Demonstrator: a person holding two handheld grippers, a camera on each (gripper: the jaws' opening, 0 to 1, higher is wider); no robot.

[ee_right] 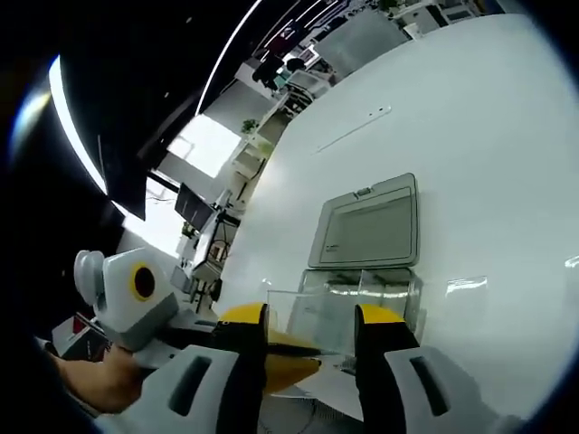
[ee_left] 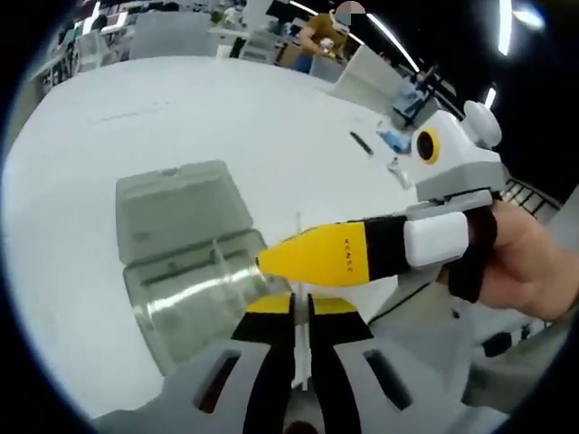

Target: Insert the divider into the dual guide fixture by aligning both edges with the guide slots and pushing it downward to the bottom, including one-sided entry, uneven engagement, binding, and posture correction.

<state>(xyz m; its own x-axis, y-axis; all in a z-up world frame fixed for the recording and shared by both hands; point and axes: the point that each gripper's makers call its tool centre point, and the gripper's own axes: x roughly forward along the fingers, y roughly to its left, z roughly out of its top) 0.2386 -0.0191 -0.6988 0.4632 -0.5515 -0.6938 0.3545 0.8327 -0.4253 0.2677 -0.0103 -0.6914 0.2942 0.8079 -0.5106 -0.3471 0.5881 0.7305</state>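
A clear plastic box, the guide fixture (ee_left: 185, 294), lies on the white table (ee_left: 226, 117) with its grey lid (ee_left: 176, 208) swung open behind it. My left gripper (ee_left: 300, 306) is shut on a thin clear divider (ee_left: 298, 253), which stands on edge just right of the box. The right gripper (ee_left: 269, 262) comes in from the right, its yellow tip against the box's near corner. In the right gripper view, my right gripper (ee_right: 312, 321) stands open. The divider (ee_right: 308, 318) and the left gripper's tip (ee_right: 294, 369) lie between its jaws, with the fixture (ee_right: 384, 285) and lid (ee_right: 371, 221) beyond.
A hand (ee_left: 534, 267) holds the right gripper. Small items (ee_left: 393, 145) lie at the far right of the table. Chairs, desks and a seated person (ee_left: 318, 32) are behind the far edge. Another hand (ee_right: 90, 384) holds the left gripper.
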